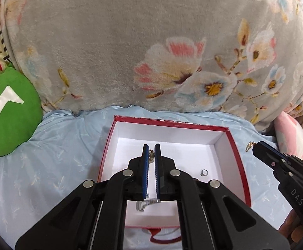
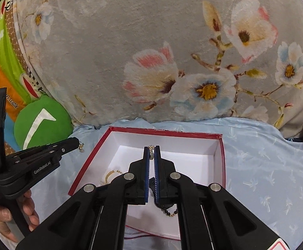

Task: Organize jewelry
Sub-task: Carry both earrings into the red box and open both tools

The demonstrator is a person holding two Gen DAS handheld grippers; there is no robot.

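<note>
Over the red box point(image 1: 238, 154) on the blue sheet point(image 1: 53, 166), the left gripper point(image 1: 151, 148) and the right gripper point(image 2: 151, 149) each pinched a small earring point(image 1: 151, 155) between nearly closed jaws; a ring point(image 1: 204, 172) lay near the box's right wall.

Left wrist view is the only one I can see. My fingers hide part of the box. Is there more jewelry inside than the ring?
Observer: Yes. The right wrist view shows a gold chain on the floor of the box, near its left wall.
Operator: Thank you. Is my left gripper really above the box?
Observer: It does not look so from there. The left gripper shows left of the red rim, and its earring hangs over the blue sheet.
</note>
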